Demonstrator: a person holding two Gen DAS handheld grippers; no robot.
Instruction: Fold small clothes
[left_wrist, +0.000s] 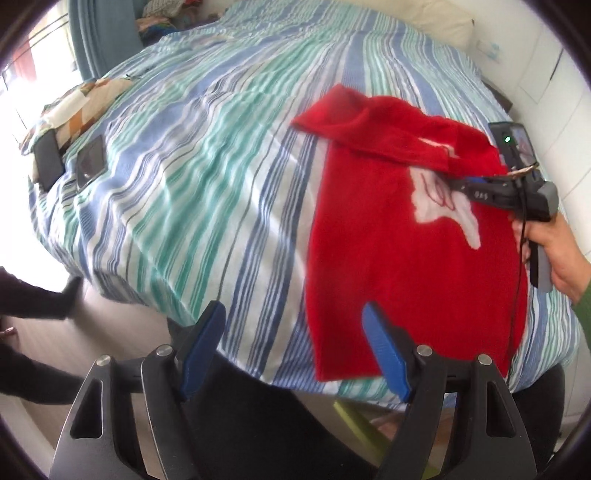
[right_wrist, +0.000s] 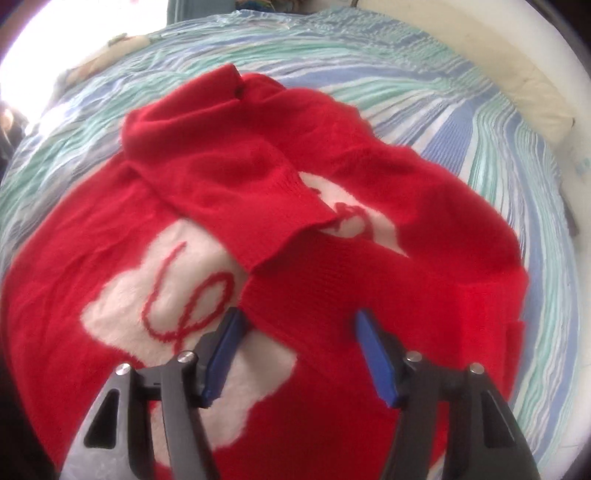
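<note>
1. Bottom of frame: left gripper (left_wrist: 293, 328), fingers spread, hangs over the bed's near edge.
2. Right gripper (right_wrist: 295, 332), fingers spread, holds nothing above the red sweater (right_wrist: 362, 266).
3. Sweater, sleeves folded inward, lies on the striped bedspread (left_wrist: 192, 158); two phones (left_wrist: 90, 162) far left.

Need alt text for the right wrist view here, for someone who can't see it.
A red sweater with a white patch bearing red stitched lettering lies on a striped bedspread, both sleeves folded in across its chest. The right hand-held gripper hovers open over the sleeve cuffs, gripping nothing.
</note>
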